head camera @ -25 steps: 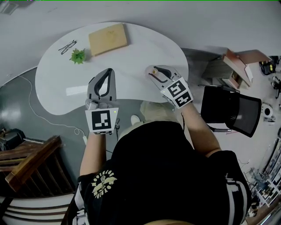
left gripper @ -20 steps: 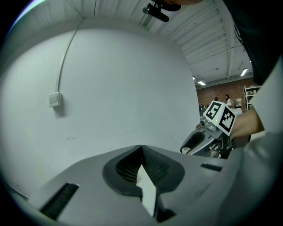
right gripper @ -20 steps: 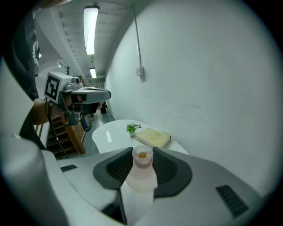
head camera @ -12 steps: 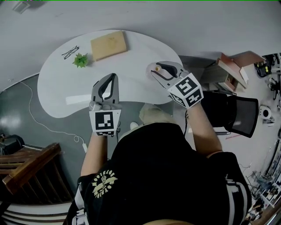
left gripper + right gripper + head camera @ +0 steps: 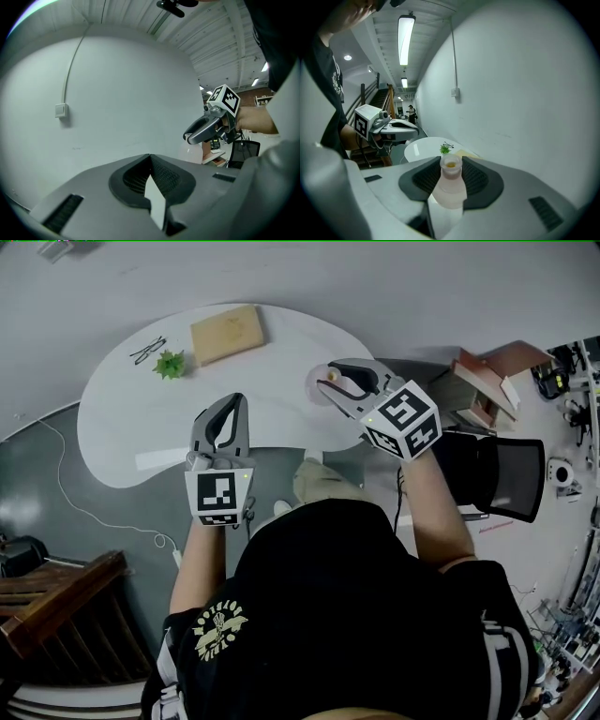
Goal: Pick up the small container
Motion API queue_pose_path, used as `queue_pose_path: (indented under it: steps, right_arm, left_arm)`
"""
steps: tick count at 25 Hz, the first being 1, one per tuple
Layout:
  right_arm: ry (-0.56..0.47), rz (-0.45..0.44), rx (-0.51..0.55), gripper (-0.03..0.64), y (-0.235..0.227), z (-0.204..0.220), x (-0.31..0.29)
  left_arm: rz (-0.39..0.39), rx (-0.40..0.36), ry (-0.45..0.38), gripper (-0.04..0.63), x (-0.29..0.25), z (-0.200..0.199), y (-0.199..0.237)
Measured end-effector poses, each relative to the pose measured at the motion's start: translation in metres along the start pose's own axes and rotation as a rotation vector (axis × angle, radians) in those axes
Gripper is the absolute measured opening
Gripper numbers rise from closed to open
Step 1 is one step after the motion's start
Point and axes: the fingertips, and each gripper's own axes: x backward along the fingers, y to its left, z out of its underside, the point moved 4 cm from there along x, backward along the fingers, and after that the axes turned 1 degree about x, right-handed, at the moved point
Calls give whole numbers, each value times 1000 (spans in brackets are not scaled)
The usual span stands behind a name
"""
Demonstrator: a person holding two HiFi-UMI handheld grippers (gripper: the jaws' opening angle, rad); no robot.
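Observation:
The small container (image 5: 451, 185) is a translucent, pale pink bottle with something yellow at its open neck. My right gripper (image 5: 451, 165) is shut on its body and holds it upright. In the head view that gripper (image 5: 330, 382) hangs over the right end of the white table (image 5: 122, 442), with the container (image 5: 319, 390) at its tips. My left gripper (image 5: 232, 404) hovers at the table's near edge, its jaws shut and empty. From the left gripper view its tips (image 5: 150, 157) meet, and the right gripper (image 5: 193, 137) shows with the container (image 5: 191, 152) below it.
A wooden board (image 5: 227, 332), a pair of glasses (image 5: 148, 350) and a small green plant (image 5: 170, 364) lie at the table's far left. A black chair (image 5: 492, 474) and cardboard boxes (image 5: 487, 381) stand to the right. Wooden stairs (image 5: 56, 606) are at lower left.
My right gripper has risen and drifted to the right with the container in its jaws. The left gripper has barely moved.

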Motion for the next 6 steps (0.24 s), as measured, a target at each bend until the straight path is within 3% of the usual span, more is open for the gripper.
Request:
queue_pose_path:
  steps: [6]
  right_arm:
    - [-18,14,33,155,14,-12,13]
  left_arm:
    - [-26,11,-12,21,25,3,5]
